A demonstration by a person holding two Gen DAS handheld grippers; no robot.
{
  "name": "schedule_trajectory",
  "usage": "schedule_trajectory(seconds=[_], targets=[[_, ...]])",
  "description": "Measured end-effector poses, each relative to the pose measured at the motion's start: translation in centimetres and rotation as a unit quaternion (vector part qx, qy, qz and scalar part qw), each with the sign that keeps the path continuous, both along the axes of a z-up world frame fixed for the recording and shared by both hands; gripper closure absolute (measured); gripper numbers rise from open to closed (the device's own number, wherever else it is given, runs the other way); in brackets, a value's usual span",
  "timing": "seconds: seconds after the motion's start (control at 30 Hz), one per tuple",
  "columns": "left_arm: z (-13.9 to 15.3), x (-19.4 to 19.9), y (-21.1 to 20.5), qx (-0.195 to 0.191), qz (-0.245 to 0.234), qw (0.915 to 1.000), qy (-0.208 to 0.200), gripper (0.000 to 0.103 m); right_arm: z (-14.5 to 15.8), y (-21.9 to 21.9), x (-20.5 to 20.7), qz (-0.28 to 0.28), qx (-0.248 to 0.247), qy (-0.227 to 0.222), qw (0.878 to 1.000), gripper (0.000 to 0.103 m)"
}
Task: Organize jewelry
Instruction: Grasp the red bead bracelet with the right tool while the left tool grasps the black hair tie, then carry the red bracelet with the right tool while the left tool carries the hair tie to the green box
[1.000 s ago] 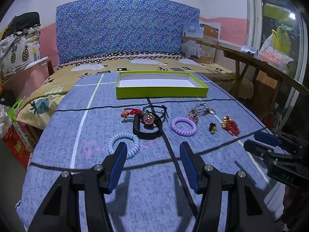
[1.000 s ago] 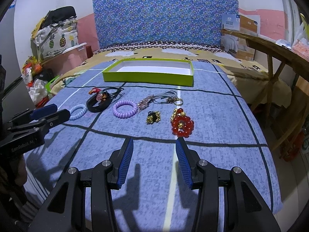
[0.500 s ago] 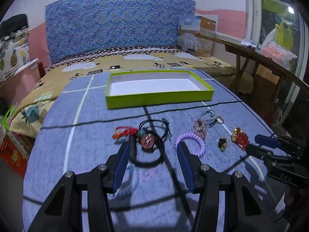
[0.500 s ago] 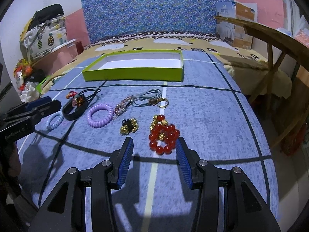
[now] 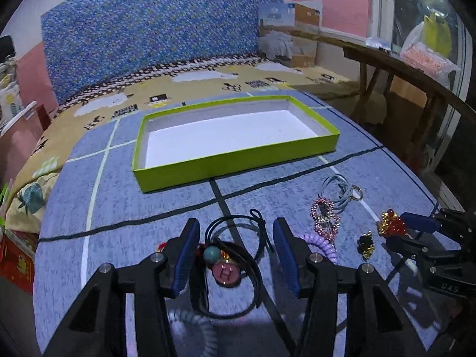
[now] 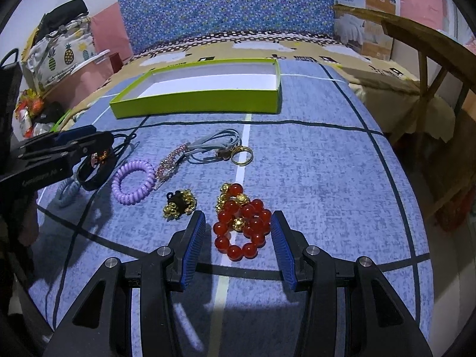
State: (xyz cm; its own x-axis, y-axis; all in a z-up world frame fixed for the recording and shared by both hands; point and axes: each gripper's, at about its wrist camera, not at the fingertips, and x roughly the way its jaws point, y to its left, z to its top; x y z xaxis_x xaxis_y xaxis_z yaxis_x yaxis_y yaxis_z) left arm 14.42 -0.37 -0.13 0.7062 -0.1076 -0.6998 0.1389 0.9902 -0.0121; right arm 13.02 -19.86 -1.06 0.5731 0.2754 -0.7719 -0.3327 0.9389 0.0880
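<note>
My left gripper is open and low over the blue cloth. A black cord necklace with a pink pendant and a black band lie between its fingers, untouched by the pads. A light blue coil tie lies under its body. My right gripper is also open, and the red bead bracelet rests on the cloth between its fingers. The green tray with a bare white floor stands beyond the jewelry.
On the cloth between the two grippers lie a purple coil tie, a gold-and-black scrunchie, a pink rhinestone piece and a grey cord with a gold ring. A wooden table stands at the right, beyond the bed's edge.
Both grippers have moved forward and down toward the jewelry. The left passed over the light blue coil and now straddles the pendant cord. The right now straddles the red beads.
</note>
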Motion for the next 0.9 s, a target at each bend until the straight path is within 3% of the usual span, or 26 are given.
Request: schedule_trajectory(seconds=[0.37, 0.4, 0.47, 0.57, 0.77, 0.9], targets=[[-1.3, 2.7, -1.5, 0.044, -0.023, 0.9981, 0.036, 0.050, -0.2, 0.3, 0.6, 0.003, -0.004, 0.005, 1.000, 0.057], [-1.4, 2.8, -1.7, 0.049, -0.026, 0.9977, 0.039, 0.052, -0.2, 0.3, 0.6, 0.003, -0.005, 0.005, 1.000, 0.057], [-1.7, 3.1, -2.0, 0.062, -0.028, 0.9966, 0.045, 0.077, -0.2, 0.3, 0.6, 0.002, -0.007, 0.004, 1.000, 0.063], [-1.9, 3.2, -2.2, 0.059, -0.033, 0.9962, 0.054, 0.091, -0.2, 0.2, 0.7, -0.004, -0.009, 0.003, 1.000, 0.068], [-1.2, 2.4, -2.0, 0.059, -0.032, 0.9971, 0.035, 0.096, -0.1, -0.1, 0.5, -0.008, -0.006, -0.002, 1.000, 0.078], [0.3, 1.5, -1.3, 0.039, -0.034, 0.9986, 0.009, 0.097, 0.1, -0.2, 0.3, -0.007, -0.001, -0.006, 1.000, 0.083]])
